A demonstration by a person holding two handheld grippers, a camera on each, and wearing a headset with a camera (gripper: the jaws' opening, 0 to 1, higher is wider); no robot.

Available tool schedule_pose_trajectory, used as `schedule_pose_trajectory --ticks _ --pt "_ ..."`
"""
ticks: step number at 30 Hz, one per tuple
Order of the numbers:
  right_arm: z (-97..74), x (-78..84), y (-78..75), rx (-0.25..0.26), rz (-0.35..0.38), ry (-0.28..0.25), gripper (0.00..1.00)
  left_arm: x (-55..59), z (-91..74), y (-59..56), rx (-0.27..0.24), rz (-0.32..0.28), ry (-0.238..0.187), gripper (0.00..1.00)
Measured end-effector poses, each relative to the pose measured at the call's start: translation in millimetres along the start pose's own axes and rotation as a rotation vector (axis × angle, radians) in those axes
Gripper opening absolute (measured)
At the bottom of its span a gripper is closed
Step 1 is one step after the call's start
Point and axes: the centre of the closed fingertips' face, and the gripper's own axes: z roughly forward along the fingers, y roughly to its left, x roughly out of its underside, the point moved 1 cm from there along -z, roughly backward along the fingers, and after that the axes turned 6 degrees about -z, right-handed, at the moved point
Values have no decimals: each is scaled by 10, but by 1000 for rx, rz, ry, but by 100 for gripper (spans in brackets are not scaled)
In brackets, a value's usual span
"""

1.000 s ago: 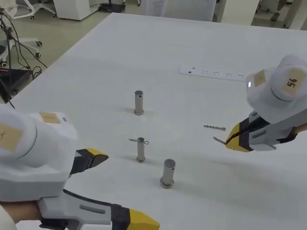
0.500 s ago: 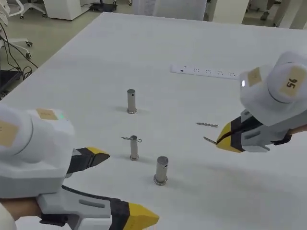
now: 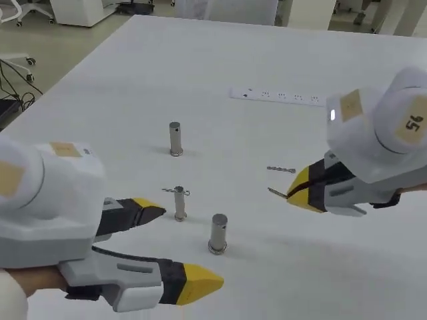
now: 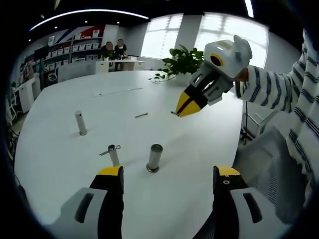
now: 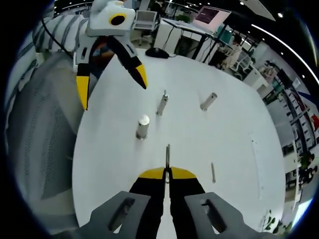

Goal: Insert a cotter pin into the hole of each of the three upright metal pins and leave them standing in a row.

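Right claw [image 5: 167, 173] clamps a cotter pin [image 5: 168, 155] pointing straight ahead (in line with the jaws); left claw [image 4: 168, 174] gapes.

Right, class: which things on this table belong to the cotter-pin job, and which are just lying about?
For the job: far metal pin, middle metal pin with fitted cotter pin, near metal pin, held cotter pin in the shut right gripper, loose cotter pin.
Just lying about: power strip.
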Motion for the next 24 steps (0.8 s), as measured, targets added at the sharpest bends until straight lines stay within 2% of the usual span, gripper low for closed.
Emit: schedule_pose_trajectory --ticks 11,15,18,22,24 --pt "-58 -115 57 51 -62 -5 2 -43 71 -67 30 -35 14 52" --pt "-61 -143 118 43 -60 -14 2 -78 114 -102 50 -65 13 46" --pt "-62 -162 173 44 -63 -17 2 -107 151 -137 70 -89 13 37" --pt "-81 -194 207 62 -66 -24 2 -173 189 -163 81 -84 -12 36" --pt "-91 -208 226 69 -66 -27 2 -201 220 -188 96 -102 -12 36"
